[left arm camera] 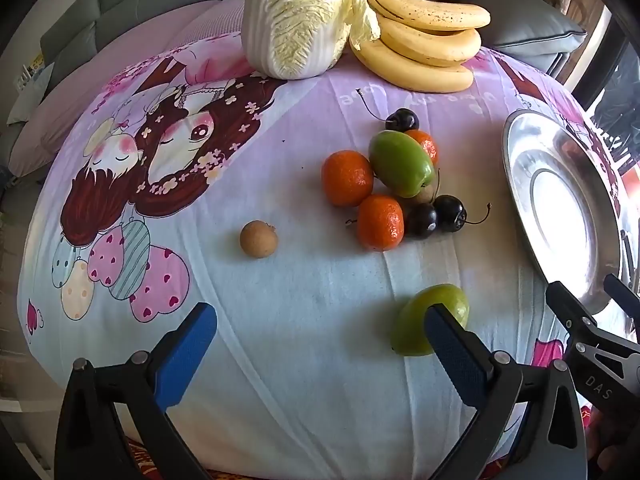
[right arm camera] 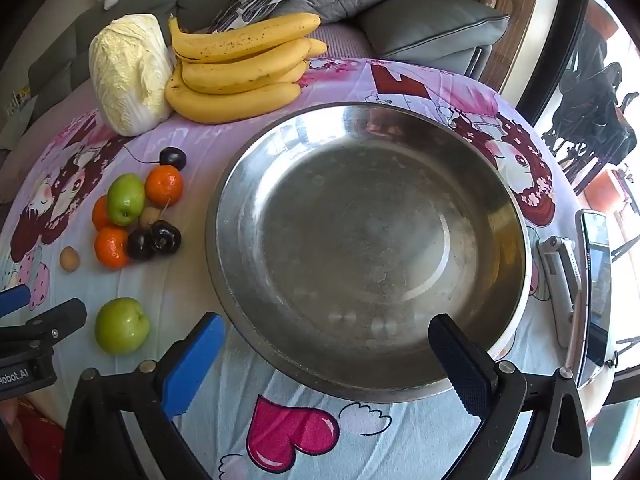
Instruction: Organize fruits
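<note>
A pile of small fruit lies mid-table: a green fruit (left arm camera: 401, 163), oranges (left arm camera: 347, 178), dark cherries (left arm camera: 450, 213). A lone green fruit (left arm camera: 430, 320) sits nearer, just behind my left gripper's right fingertip. A small brown fruit (left arm camera: 258, 239) lies apart to the left. My left gripper (left arm camera: 320, 332) hangs open over bare cloth with nothing between its fingers. The steel bowl (right arm camera: 360, 376) holds nothing, and my right gripper (right arm camera: 326, 340) stands open at its near rim. In the right wrist view the pile (right arm camera: 126, 199) and the lone green fruit (right arm camera: 121, 330) lie left of the bowl.
A bunch of bananas (left arm camera: 424, 40) and a napa cabbage (left arm camera: 296, 20) stand at the table's far edge. A phone (right arm camera: 596, 292) and a silver object (right arm camera: 558, 280) lie right of the bowl. Sofa cushions (right arm camera: 432, 24) sit behind the table. The cartoon-print cloth (left arm camera: 280, 300) covers the table.
</note>
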Demonstrator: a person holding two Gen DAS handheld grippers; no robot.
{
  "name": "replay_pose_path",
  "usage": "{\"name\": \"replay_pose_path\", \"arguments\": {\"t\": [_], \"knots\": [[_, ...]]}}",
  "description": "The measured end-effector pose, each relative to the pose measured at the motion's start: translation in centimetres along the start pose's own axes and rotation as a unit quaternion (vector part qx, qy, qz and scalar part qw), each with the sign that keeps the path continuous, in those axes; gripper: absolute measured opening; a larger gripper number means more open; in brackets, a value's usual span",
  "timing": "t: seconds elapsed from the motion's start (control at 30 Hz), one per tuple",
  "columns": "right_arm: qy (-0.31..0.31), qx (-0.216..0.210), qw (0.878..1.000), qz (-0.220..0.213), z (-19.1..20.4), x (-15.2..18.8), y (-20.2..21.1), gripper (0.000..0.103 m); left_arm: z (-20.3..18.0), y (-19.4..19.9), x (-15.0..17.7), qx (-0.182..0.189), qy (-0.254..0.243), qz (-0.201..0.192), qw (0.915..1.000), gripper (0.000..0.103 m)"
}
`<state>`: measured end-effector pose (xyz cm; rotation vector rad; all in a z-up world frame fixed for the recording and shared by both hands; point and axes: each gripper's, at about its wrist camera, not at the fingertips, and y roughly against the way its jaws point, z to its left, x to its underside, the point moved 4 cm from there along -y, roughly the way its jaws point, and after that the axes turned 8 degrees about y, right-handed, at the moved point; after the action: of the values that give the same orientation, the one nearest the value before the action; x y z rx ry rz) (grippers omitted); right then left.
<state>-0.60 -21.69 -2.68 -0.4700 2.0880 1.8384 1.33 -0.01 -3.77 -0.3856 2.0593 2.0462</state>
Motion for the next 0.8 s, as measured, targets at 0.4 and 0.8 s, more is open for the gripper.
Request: {"name": "replay_pose_path", "arguments": {"t": [0.4, 0.8], "knots": [[0.001, 0.0, 1.0, 0.0, 0.02, 0.03, -0.03, 0.103, -0.06, -0.03, 0.01, 0.0, 0.0, 0.002, 1.0, 0.103], [0.0, 0.0, 1.0, 0.001, 0.07, 0.01, -0.02, 0.103, 0.23, -0.14, 0.1, 0.0, -0.001, 0.002, 1.0, 0.103]]}}
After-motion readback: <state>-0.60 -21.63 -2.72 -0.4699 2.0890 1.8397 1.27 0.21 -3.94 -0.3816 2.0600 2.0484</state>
